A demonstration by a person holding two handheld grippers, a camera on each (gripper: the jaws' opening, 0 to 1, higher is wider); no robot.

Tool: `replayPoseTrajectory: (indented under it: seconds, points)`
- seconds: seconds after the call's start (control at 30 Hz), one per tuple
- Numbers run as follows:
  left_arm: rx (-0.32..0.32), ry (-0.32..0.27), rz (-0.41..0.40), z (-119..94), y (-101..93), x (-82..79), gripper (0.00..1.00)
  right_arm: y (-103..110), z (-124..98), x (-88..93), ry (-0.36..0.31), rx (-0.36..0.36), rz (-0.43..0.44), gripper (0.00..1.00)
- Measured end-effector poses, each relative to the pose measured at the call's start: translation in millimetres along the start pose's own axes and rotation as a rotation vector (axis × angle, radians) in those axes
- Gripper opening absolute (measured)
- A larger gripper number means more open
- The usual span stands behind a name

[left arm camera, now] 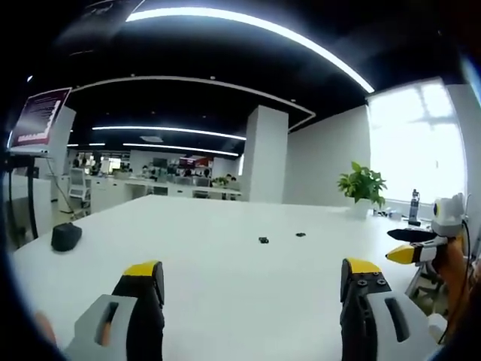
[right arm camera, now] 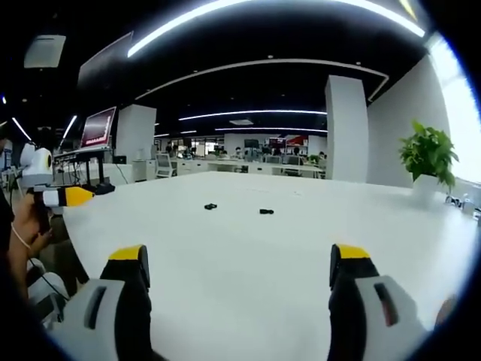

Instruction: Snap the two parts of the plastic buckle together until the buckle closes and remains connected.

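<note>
Two small black buckle parts lie apart on the white table. In the left gripper view the left part and the right part sit beyond my left gripper, which is open with nothing between its yellow-tipped jaws. From the right gripper view, the left part and right part lie well ahead of my right gripper, open and empty too. The right gripper enters the left gripper view at the right edge. The left gripper appears at the left of the right gripper view, held by a hand.
A black mouse-like object rests on the table's left side. A potted plant and a bottle stand at the far right corner. Office desks and a pillar lie behind the table.
</note>
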State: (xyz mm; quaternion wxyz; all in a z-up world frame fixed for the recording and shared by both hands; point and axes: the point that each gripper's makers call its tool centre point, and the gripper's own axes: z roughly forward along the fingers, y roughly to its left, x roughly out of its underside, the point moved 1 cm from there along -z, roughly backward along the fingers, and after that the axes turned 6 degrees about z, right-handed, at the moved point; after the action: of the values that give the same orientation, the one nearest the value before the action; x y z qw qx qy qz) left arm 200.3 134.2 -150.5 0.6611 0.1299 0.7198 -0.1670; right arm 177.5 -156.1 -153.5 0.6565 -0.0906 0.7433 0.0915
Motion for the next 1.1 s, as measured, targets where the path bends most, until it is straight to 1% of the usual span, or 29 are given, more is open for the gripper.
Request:
replayPoseTrajectory:
  seconds: [0.23, 0.37, 0.43, 0.5, 0.53, 0.57, 0.6, 0.63, 0.7, 0.83, 1.03, 1.1]
  points:
    - [-0.011, 0.008, 0.01, -0.3, 2.5, -0.4, 0.99, -1.0, 0.6, 2.1, 0.02, 0.007, -0.009, 1.0]
    - [-0.018, -0.003, 0.012, -1.1, 4.6, -3.2, 0.99, -1.0, 0.4, 1.3, 0.022, 0.008, -0.014, 1.0]
    - [-0.019, -0.001, 0.02, -0.4, 7.2, -4.6, 0.97, -0.5, 0.2, 0.7, 0.027, 0.005, -0.018, 1.0]
    - [-0.021, 0.003, 0.029, 1.7, 10.7, -6.7, 0.96, -1.5, 1.0, -2.5, 0.037, -0.005, -0.027, 1.0]
    - [-0.018, -0.005, 0.036, 5.4, 14.1, -10.0, 0.95, -4.4, 2.0, -8.4, 0.03, -0.012, -0.033, 1.0]
    - [-0.011, -0.004, 0.039, 8.0, 15.7, -11.2, 0.94, -6.8, 2.7, -13.8, 0.016, -0.015, -0.027, 1.0]
    - [0.0, 0.012, 0.046, 9.4, 16.0, -10.3, 0.94, -8.9, 3.6, -18.5, 0.001, -0.019, -0.024, 1.0]
    - [0.001, 0.016, 0.049, 10.9, 17.0, -11.0, 0.95, -10.5, 4.5, -20.4, -0.001, -0.025, -0.023, 1.0]
    - [0.009, 0.015, 0.059, 14.2, 18.7, -13.0, 0.94, -14.0, 7.8, -23.0, 0.003, -0.034, -0.023, 1.0]
    - [0.053, 0.036, 0.054, 25.5, 19.1, -15.5, 0.95, -21.7, 16.7, -28.3, 0.015, -0.042, -0.039, 1.0]
    - [0.098, 0.04, 0.049, 44.6, 20.9, -22.4, 0.93, -25.3, 37.2, -37.7, 0.014, -0.097, -0.032, 1.0]
    - [0.111, 0.058, 0.05, 52.6, 21.8, -20.7, 0.92, -26.5, 45.0, -40.2, 0.011, -0.11, -0.029, 1.0]
